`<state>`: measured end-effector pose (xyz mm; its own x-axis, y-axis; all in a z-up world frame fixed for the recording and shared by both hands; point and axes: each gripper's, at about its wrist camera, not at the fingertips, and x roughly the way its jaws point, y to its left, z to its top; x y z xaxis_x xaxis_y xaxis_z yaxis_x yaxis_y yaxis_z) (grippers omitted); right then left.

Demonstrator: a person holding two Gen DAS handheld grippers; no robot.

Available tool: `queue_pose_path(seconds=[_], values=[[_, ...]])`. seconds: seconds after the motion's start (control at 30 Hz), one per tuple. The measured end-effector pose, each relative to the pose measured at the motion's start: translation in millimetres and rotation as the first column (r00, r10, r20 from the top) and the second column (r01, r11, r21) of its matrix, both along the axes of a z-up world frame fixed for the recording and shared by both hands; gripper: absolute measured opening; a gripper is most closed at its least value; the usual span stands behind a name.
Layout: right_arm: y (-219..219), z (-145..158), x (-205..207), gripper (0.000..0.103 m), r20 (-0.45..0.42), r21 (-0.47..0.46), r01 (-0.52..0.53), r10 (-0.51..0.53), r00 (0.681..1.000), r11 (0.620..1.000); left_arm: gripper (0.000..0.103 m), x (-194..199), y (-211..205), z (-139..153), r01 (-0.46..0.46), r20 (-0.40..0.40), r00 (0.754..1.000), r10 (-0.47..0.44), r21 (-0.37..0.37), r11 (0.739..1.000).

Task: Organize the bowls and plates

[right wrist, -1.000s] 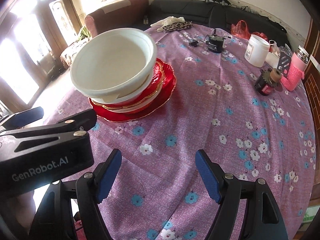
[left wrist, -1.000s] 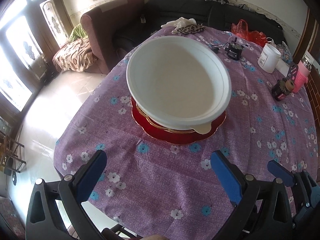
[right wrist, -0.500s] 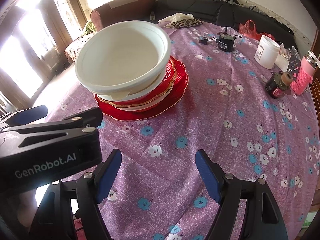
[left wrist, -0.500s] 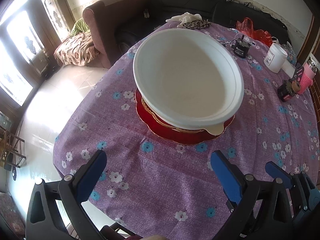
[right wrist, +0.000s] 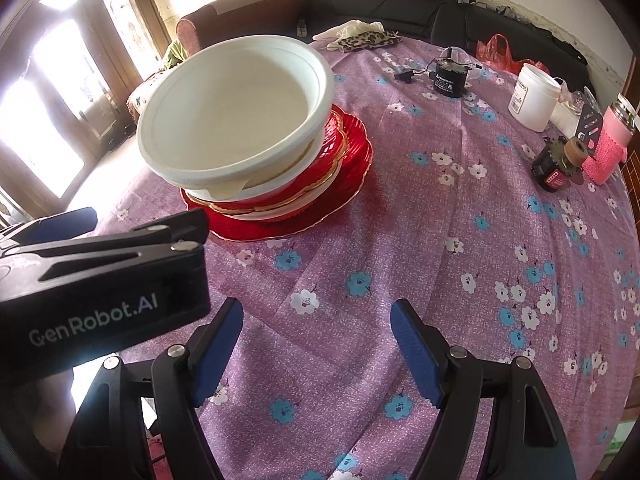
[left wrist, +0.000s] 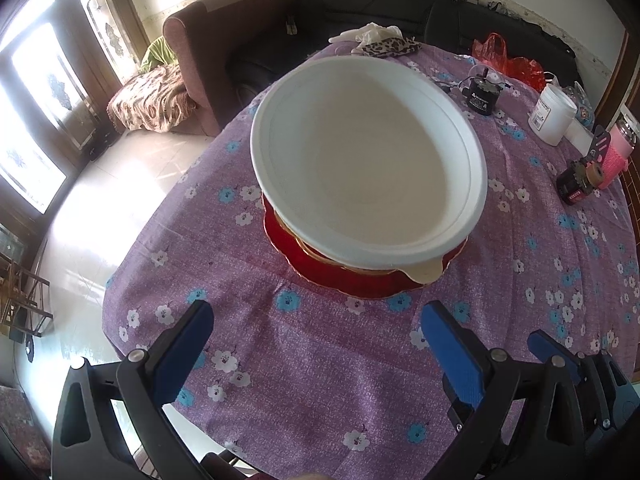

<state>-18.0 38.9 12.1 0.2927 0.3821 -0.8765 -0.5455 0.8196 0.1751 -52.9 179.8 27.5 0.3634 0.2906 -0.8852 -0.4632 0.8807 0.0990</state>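
Far-right edge of the table (right wrist: 400, 208): white jar (right wrist: 534, 96), pink bottle (right wrist: 608, 148), small black motor (right wrist: 448, 78); nothing btwn grippers & stack. White bowl (left wrist: 368, 160) (plain, tilted) tops red plates (right wrist: 344, 184) nr the left edge. Left gripper (left wrist: 316, 356) & right gripper (right wrist: 316, 352) both wide, empty, over bare cloth.

home living room, dark sofa (left wrist: 400, 4), brown armchair (left wrist: 224, 40), floral-clothed table (right wrist: 440, 240), glazed doors (left wrist: 36, 112)
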Motion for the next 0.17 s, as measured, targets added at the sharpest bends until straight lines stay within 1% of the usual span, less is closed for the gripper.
queue_pose_path(seconds=[0.07, 0.1, 0.17], values=[[-2.4, -0.5, 1.0, 0.08, -0.003, 0.001, 0.003, -0.003, 1.0, 1.0, 0.103, -0.1, -0.2, 3.7, -0.004, 0.012, 1.0, 0.003, 0.003, 1.0], [-4.5, 0.0, 1.4, 0.08, 0.0, 0.002, 0.009, -0.009, 1.0, 1.0, 0.103, -0.6, -1.6, 6.9, -0.011, 0.019, 1.0, 0.011, 0.023, 1.0], [-15.4, 0.9, 4.9, 0.08, 0.005, 0.009, 0.048, -0.048, 0.999, 0.999, 0.103, -0.3, -10.6, 16.4, 0.013, 0.053, 0.998, -0.017, 0.067, 0.998]])
